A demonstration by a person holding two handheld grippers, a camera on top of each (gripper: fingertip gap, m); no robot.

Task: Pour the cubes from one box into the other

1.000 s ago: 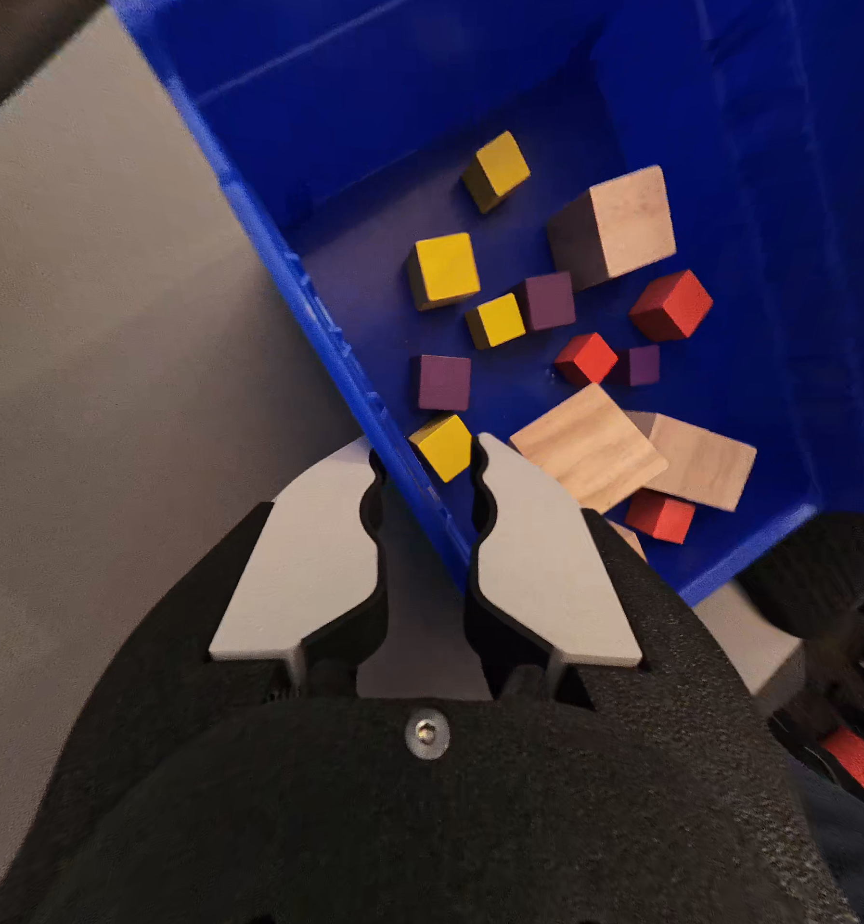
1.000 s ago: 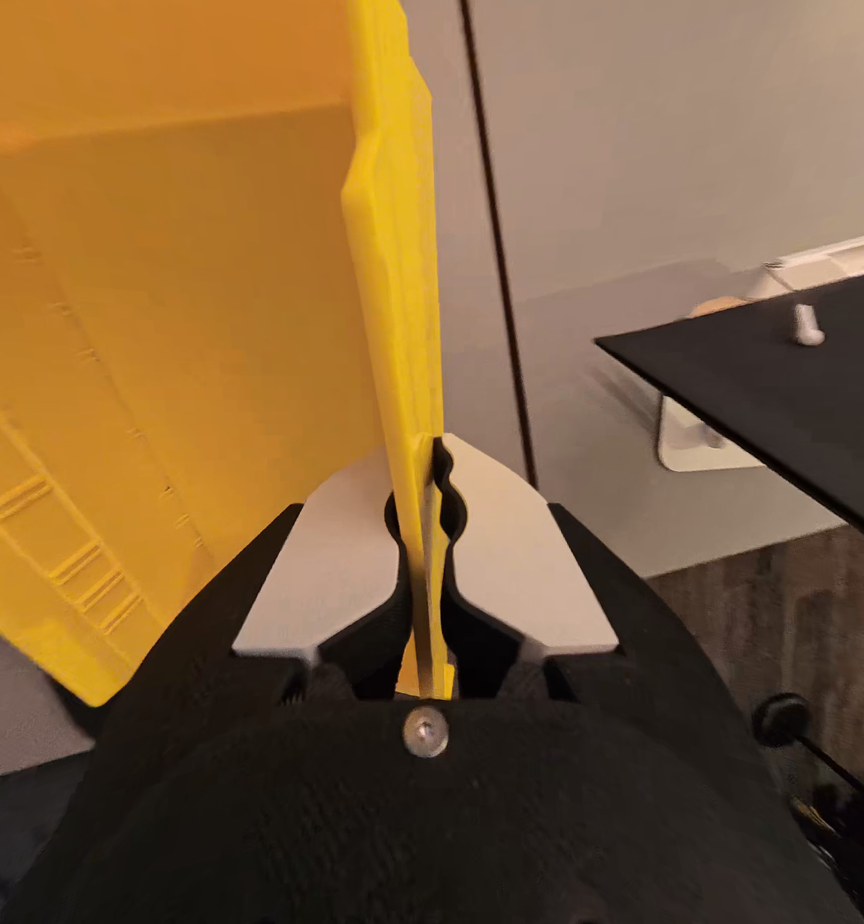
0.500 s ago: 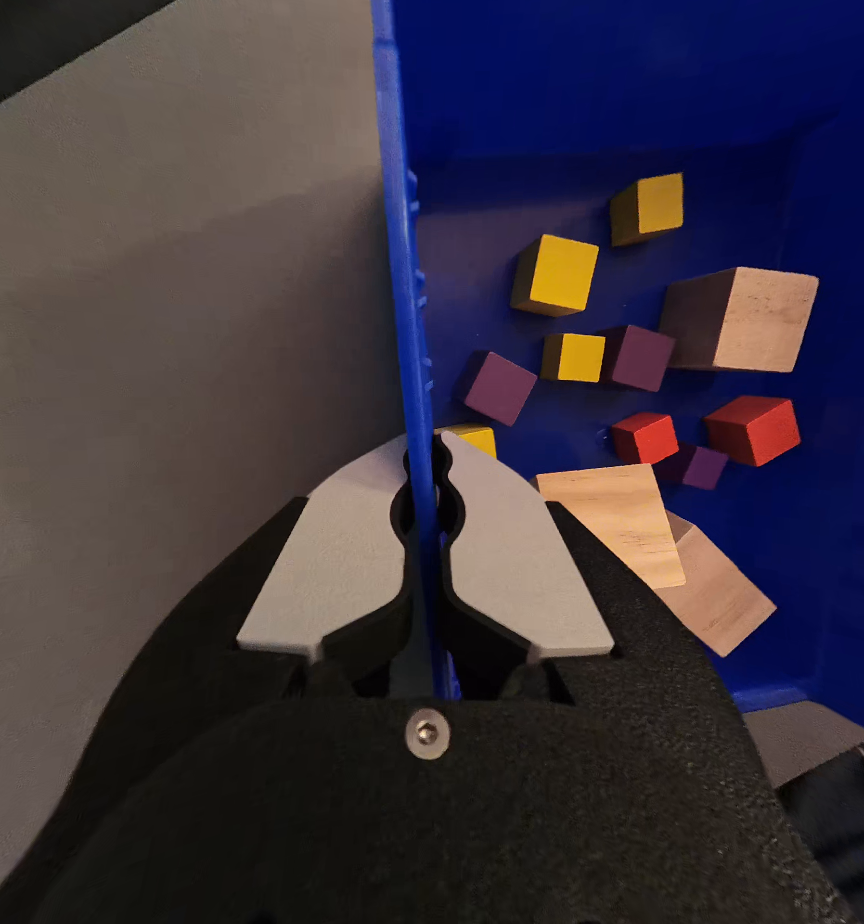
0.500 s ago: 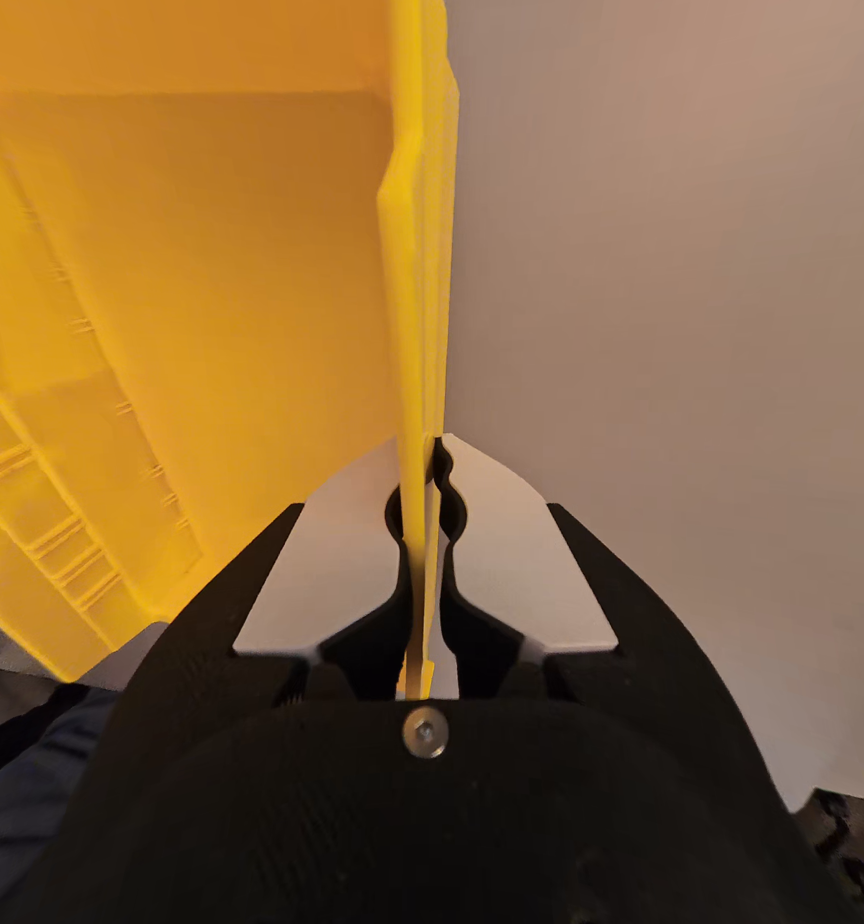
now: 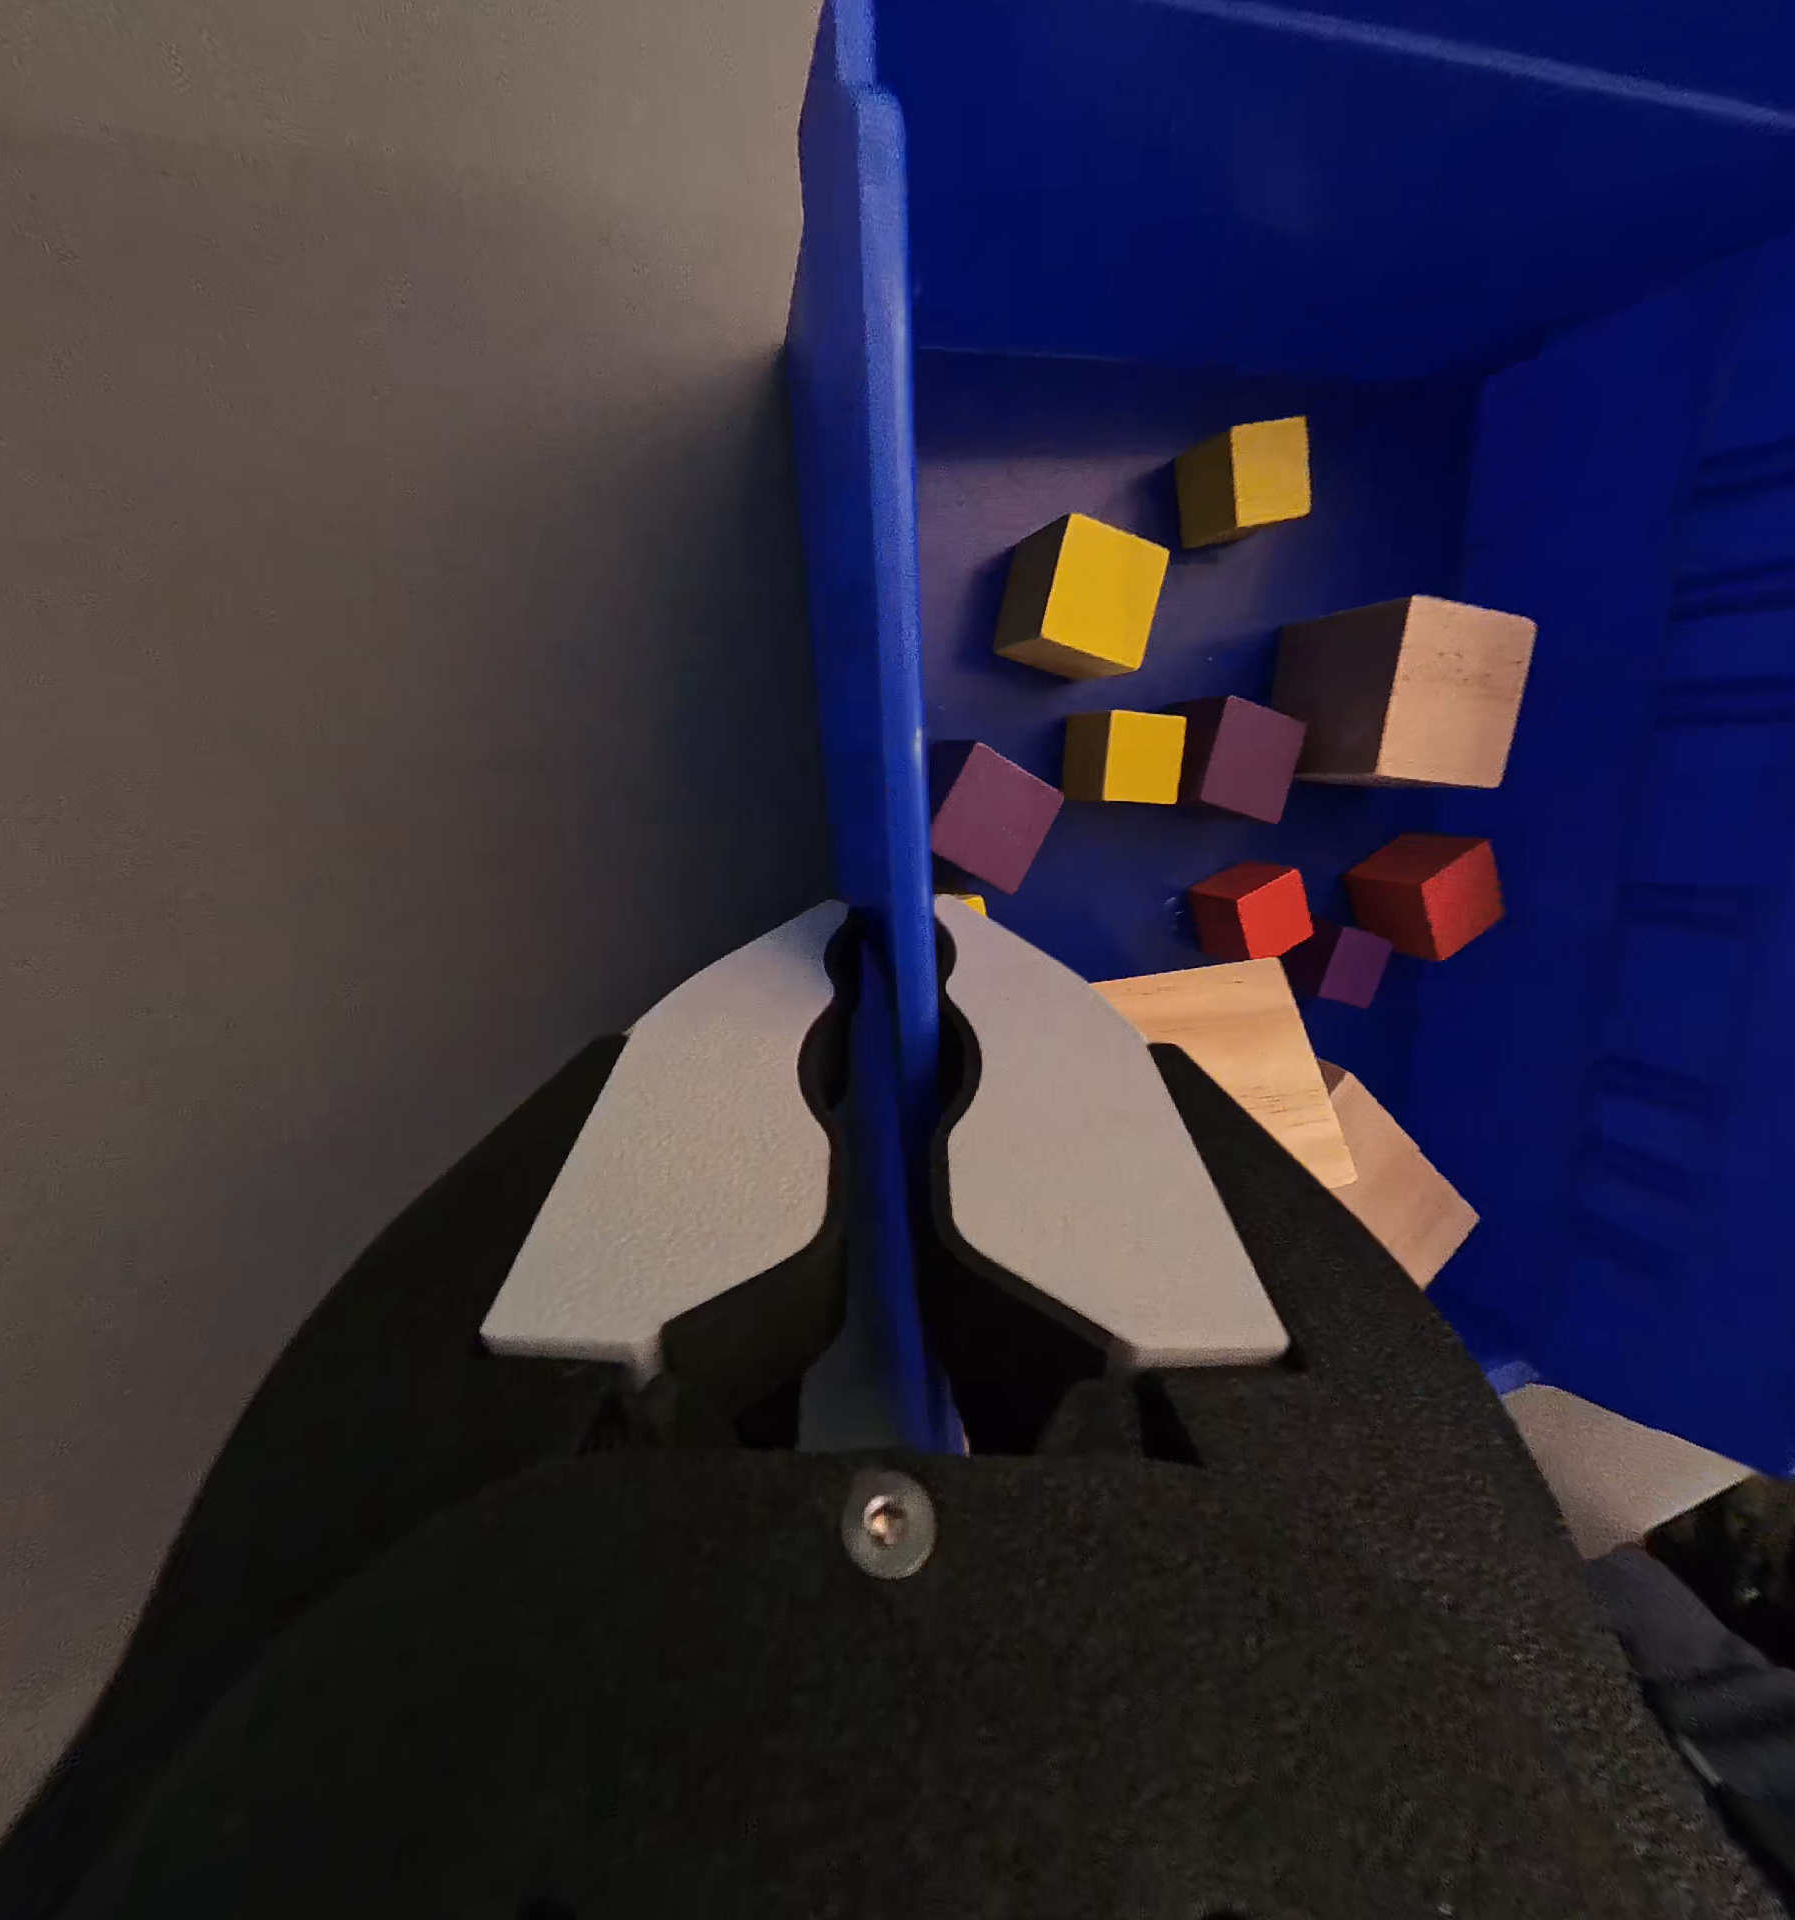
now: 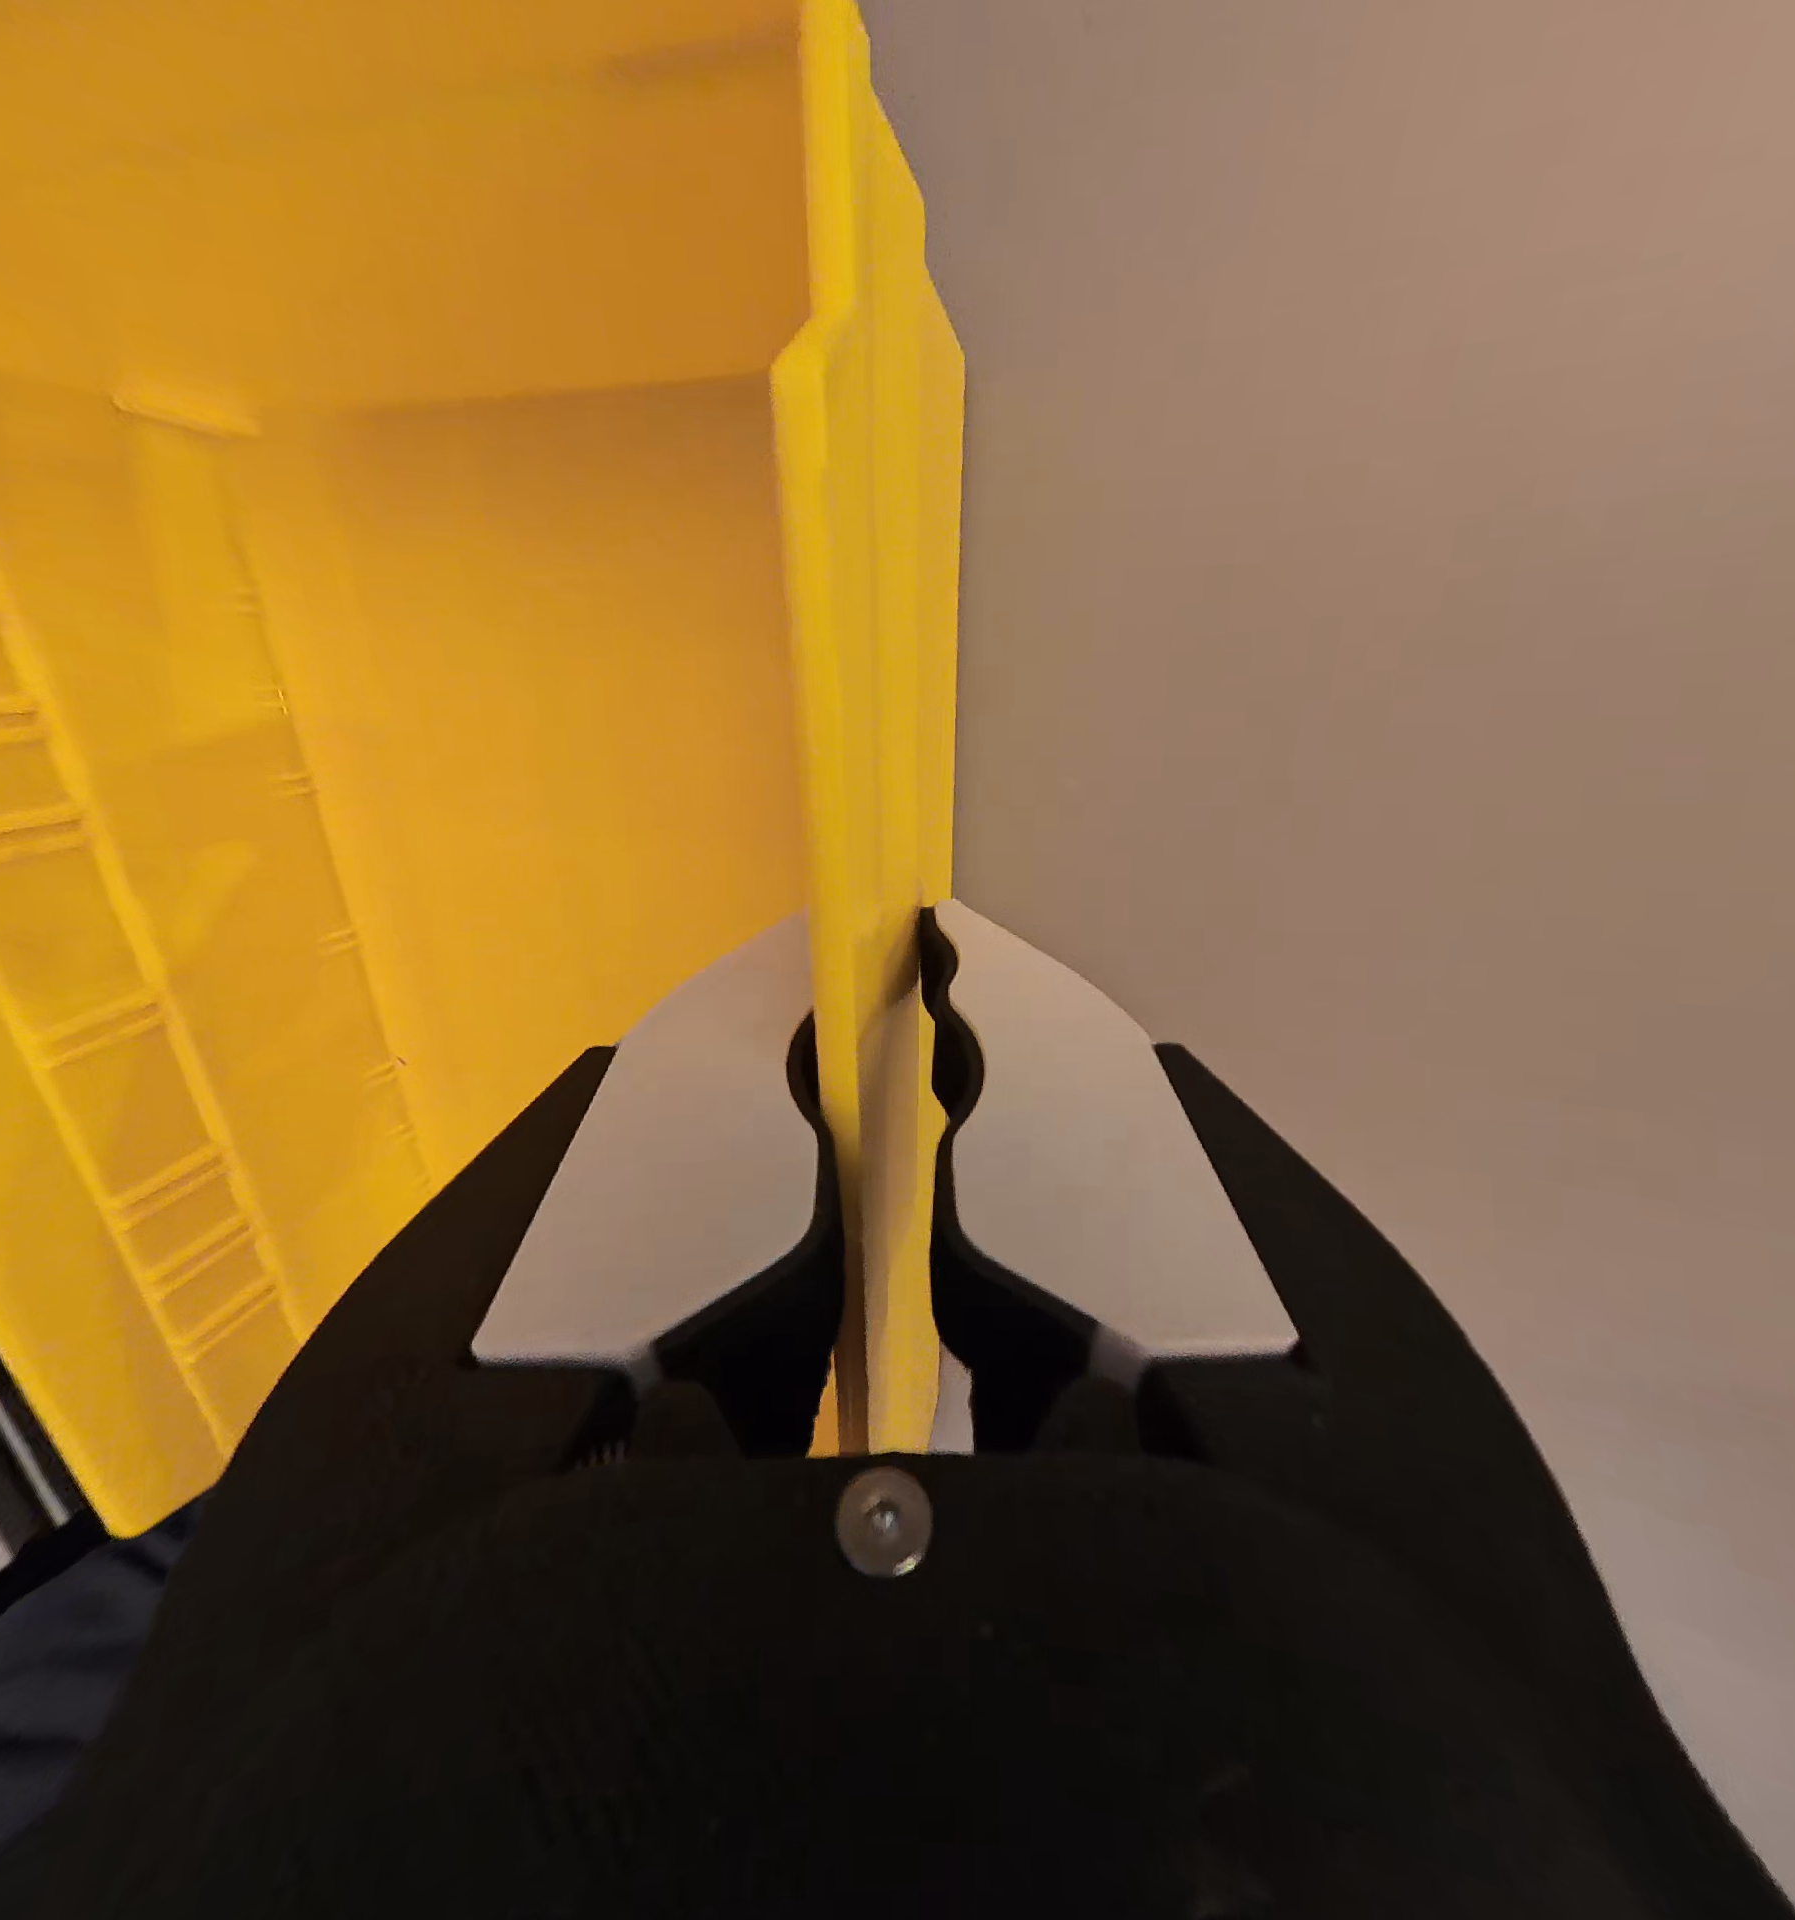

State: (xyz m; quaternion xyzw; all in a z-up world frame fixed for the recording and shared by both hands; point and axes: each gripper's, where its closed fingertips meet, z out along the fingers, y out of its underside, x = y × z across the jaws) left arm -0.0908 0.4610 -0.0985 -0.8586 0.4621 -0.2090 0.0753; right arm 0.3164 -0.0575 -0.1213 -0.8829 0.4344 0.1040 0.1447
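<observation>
Left wrist view: grey surface (image 5: 332,623) is seen left of the blue box (image 5: 1620,935). The box's left wall is pinched by the left tool (image 5: 891,920), one finger outside the wall, one inside, with the wall edge running up from between the fingertips. The cubes (image 5: 1236,748) are all seen inside the blue box, right of the clamped wall. Nearest the wall: a purple cube (image 5: 992,816), and a yellow one, mostly hidden, touching the inner fingertip. Further right: two yellow cubes (image 5: 1085,597) toward the far wall, then a small yellow and a purple one touching side by side. A large bare-wood cube (image 5: 1407,691) sits right of those. Two red cubes (image 5: 1423,894) and a small purple one lie nearer the tool. Two wood blocks (image 5: 1236,1049) overlap just beside the inner finger, partly hidden by the tool body.

Right wrist view: the yellow box (image 6: 353,727) fills the left half. Its right wall is pinched by the right tool (image 6: 898,920), with the wall edge rising straight up from the fingertips. No cubes are visible in the part of the yellow box shown. A plain pale surface is seen right of the wall.
</observation>
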